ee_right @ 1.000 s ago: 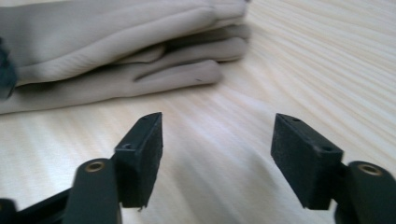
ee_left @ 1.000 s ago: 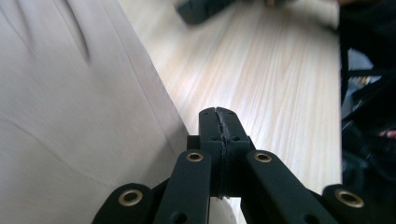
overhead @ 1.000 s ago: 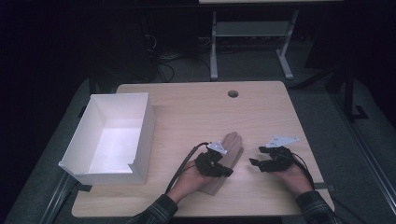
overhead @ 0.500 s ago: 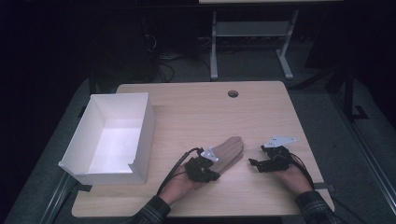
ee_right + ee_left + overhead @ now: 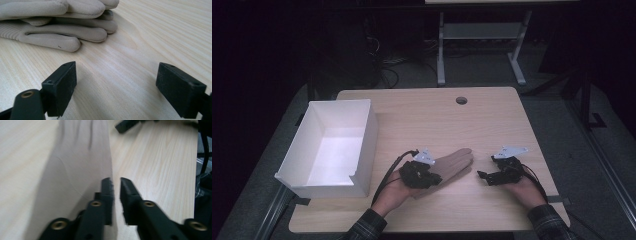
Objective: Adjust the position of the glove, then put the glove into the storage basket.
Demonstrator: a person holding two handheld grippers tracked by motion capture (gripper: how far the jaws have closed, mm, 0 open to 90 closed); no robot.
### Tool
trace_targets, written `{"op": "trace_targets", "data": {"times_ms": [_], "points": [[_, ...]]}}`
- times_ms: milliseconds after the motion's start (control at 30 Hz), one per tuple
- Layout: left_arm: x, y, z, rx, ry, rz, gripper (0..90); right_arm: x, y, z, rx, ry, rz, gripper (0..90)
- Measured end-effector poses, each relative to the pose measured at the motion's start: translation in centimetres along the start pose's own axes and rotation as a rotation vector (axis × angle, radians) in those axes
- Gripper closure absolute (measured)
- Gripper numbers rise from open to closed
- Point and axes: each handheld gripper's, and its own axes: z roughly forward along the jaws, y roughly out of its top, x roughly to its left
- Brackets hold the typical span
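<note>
The left claw (image 5: 432, 176) sits low on the pale wooden tabletop (image 5: 422, 115), over the cuff end of the beige suede-like gloves (image 5: 455, 162) that lie flat, one on the other. In the left gripper view its jaws have just been opening and now stand a narrow slit apart; the glove edge runs right along that slit, and I cannot tell whether any cloth is still caught between the pads. The glove fingers stretch away from this claw toward the right claw (image 5: 483, 176).

The right claw rests on the tabletop just beside the glove fingertips (image 5: 72, 45), apart from them. Its jaws have just been opening and stand wide, released, with bare wood between them.

Ahead of both claws the tabletop lies open as far as the small round hole (image 5: 461, 100) near its far edge. To the left of the left claw, near it, stands the white rectangular cardboard box (image 5: 362, 145), its near corner overhanging the tabletop's left edge. The near edge of the tabletop runs close behind both hands; the right edge is near the right claw's outer side.

The cuff end of the gloves is hidden under the left claw and hand in the high view. The left gripper view is blurred, and the room beyond the tabletop is too dark to read.
</note>
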Motion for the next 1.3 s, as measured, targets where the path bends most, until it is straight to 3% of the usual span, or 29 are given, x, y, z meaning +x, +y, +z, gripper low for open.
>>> {"op": "trace_targets", "data": {"times_ms": [100, 267, 467, 633, 900, 1200, 1300], "points": [[0.8, 0.5, -0.2, -0.002, 0.029, 0.031, 64.3, 0.0, 0.0, 0.0, 0.003, 0.0, 0.001, 14.3], [1.9, 1.2, 0.4, -0.005, 0.043, 0.026, 44.1, 0.1, 0.0, 0.1, 0.004, -0.001, 0.001, 13.7], [3.0, 2.0, 1.9, -0.011, 0.055, 0.047, 27.4, 0.1, 0.1, 0.1, 0.004, -0.001, 0.001, 13.7], [3.3, 1.9, 3.3, 0.016, 0.07, 0.057, 20.0, 0.1, 0.1, 0.1, 0.004, -0.001, 0.001, 13.7], [3.4, 1.2, 5.1, 0.095, 0.065, 0.064, 17.5, 0.1, 0.1, 0.1, 0.004, -0.001, 0.001, 13.6], [3.2, 0.6, 5.6, 0.091, 0.057, 0.057, 18.1, 0.1, 0.1, 0.1, 0.003, -0.001, 0.0, 13.6], [2.9, 0.7, 5.4, 0.096, 0.045, 0.066, 24.8, 0.1, 0.1, 0.1, 0.003, -0.001, 0.0, 13.6]]}}
